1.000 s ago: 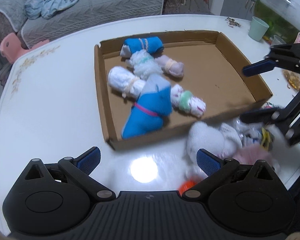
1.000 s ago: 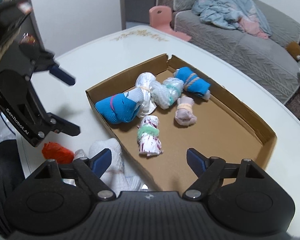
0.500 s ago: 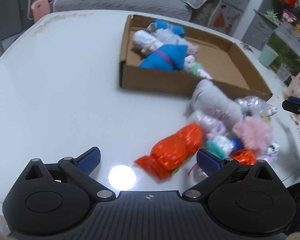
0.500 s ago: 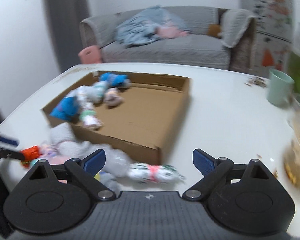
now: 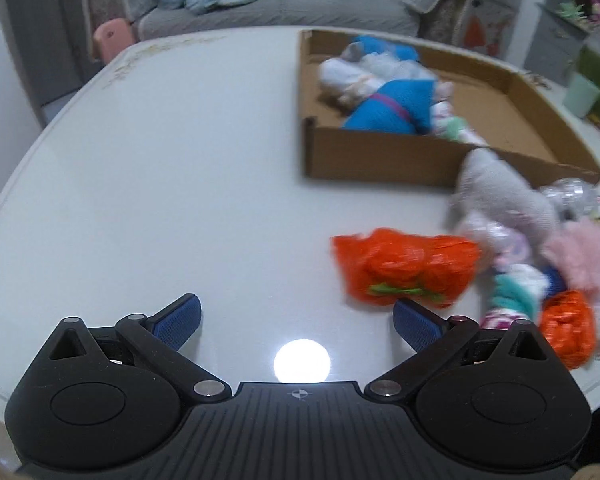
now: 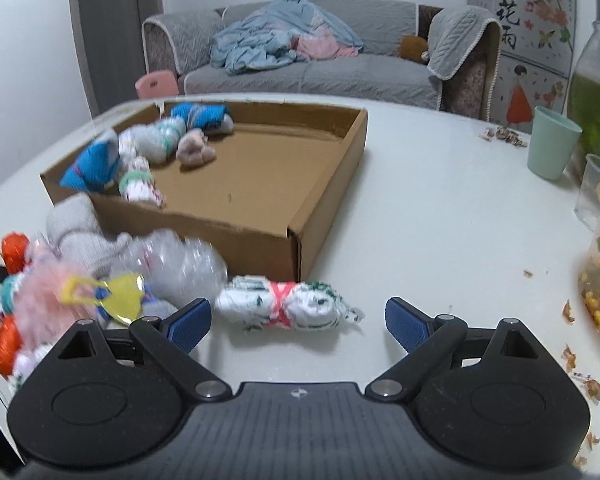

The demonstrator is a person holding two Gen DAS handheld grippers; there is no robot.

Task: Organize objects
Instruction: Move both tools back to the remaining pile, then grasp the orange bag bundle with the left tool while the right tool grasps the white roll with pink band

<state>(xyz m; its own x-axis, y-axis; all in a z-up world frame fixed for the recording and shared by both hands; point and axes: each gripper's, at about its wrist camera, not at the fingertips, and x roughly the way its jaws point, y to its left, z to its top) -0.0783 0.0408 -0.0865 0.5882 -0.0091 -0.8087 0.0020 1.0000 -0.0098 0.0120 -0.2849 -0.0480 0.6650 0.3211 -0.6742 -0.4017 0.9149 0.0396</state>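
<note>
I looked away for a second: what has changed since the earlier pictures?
Both tools pulled back from over the box to the pile beside it. The left tool now faces the orange bundle; the right tool, jaws closing slightly but empty, faces the white bundle. Nothing was grabbed or released; the bundles lie as before.

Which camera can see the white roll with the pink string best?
The right wrist view: the white roll lies whole and sharp just ahead of the right gripper's fingers. The left wrist view doesn't show it clearly.
</note>
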